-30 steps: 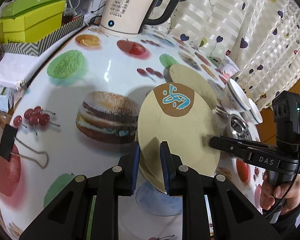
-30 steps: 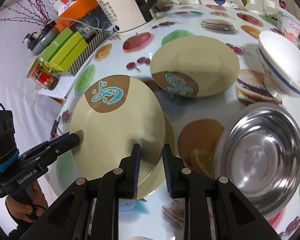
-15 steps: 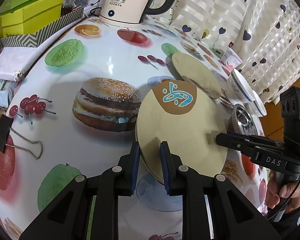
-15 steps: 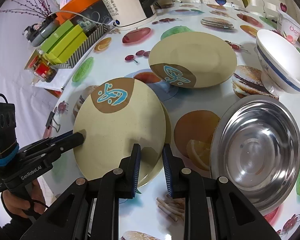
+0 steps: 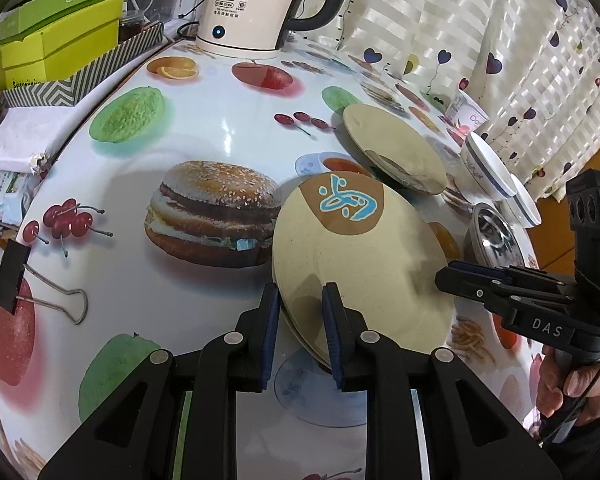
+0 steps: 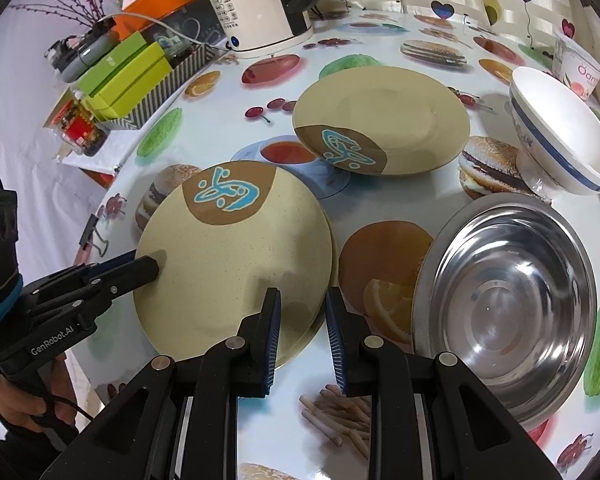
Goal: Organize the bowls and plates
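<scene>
**Fingers [image 5: 270, 320] of both grippers on one plate rim**

Item 1. Left gripper [image 5: 298, 300]: blue pads either side of the near rim of the top plate [image 5: 360, 272]. Its jaws have just been opening a little, rim between them, pads seemingly in contact. Body lettered "GenRobot.AI".

Item 2. Right gripper [image 6: 303, 300]: narrow gap, pads clamped on the same plate at another point of its rim. Body lettered "DAS".

Item 3. Top plate: cream, with a brown patch bearing a blue squiggle. It lies on a matching lower plate [image 6: 331, 256], of which only a crescent of rim shows.

Item 4. Lone plate [image 6: 384, 120]: same pattern, apart from the stack, farther in on the table [image 5: 220, 120].

Item 5. Steel bowl [image 6: 508, 304]: just beside the stack.

Item 6. White bowl [image 6: 560, 140]: blue band, behind the steel bowl.

Item 7. Kettle [image 5: 256, 0]: white, display "55°C", at the far side. Small print below not legible.

Item 8. Paper cup [image 6: 578, 66]: lettering only partly readable.

Item 9. Green boxes [image 5: 60, 36], at the table's far corner. Binder clip [image 5: 20, 276], on its edge.

Room: the stack sits near the table edge on the left gripper's side. Bare printed cloth lies open between stack and kettle.
</scene>
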The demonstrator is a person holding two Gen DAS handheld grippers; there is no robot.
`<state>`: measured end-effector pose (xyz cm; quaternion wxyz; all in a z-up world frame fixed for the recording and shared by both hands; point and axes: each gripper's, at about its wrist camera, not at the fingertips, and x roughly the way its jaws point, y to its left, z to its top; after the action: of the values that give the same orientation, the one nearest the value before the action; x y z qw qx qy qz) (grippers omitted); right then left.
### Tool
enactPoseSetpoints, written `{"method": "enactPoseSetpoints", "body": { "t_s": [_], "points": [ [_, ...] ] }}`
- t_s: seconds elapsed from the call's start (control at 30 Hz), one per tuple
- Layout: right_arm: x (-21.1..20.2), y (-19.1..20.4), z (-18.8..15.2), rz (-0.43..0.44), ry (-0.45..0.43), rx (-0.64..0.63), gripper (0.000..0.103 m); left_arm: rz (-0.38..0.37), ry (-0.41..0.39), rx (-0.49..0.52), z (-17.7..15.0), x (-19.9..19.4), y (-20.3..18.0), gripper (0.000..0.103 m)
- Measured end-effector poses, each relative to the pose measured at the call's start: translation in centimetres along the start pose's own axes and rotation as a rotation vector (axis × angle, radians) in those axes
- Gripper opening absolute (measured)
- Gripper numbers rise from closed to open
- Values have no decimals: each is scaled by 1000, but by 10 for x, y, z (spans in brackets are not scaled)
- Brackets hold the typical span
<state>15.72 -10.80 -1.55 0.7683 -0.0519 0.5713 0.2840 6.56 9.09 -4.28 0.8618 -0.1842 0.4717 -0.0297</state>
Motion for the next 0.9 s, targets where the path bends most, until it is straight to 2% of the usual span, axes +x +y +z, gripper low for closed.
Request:
{"method": "enactPoseSetpoints", "body": {
  "t_s": [0.17, 0.3, 0.9],
  "points": [
    [-3, -8, -2, -1, -15, 23, 23, 7, -16, 1, 0, -2, 3, 24],
    [-9, -13, -2, 9, -42, 37, 23, 21, -42, 6, 3, -3, 3, 34],
    [-16, -39, -9, -14, -55, 94, 23, 4, -45, 21, 9, 4, -2, 34]
  ]
}}
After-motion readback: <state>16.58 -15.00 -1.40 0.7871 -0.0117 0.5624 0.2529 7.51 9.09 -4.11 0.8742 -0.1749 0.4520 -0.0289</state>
